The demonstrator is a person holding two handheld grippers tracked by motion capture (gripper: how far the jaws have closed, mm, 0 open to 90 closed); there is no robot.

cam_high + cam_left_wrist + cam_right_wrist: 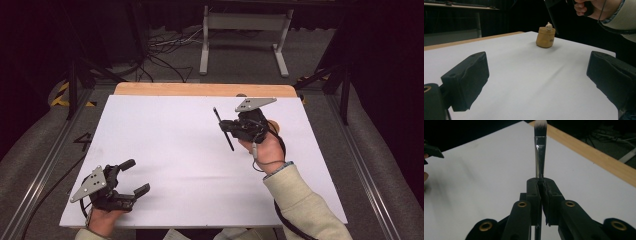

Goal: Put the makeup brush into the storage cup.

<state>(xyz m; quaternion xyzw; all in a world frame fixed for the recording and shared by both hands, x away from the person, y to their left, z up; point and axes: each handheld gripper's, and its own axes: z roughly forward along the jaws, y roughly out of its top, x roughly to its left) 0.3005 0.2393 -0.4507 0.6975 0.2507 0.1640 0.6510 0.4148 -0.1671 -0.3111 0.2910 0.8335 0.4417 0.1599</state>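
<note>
A white sheet (185, 160) covers the table in front of me, its wooden edge (200, 90) showing along the far side, with dark floor and cables beyond. My right gripper (231, 127) is clamped tight on a slim makeup brush (540, 147), held above the sheet's far right part, bristles pointing away past the jaws. My left gripper (135, 177) rests at the near left corner, jaws spread wide on nothing, looking toward a small tan pot (545, 37) standing on the sheet.

Dark room, grey floor (240, 60), white stand legs (244, 37), tangled cables (165, 52), wooden table edge (200, 89)
</note>
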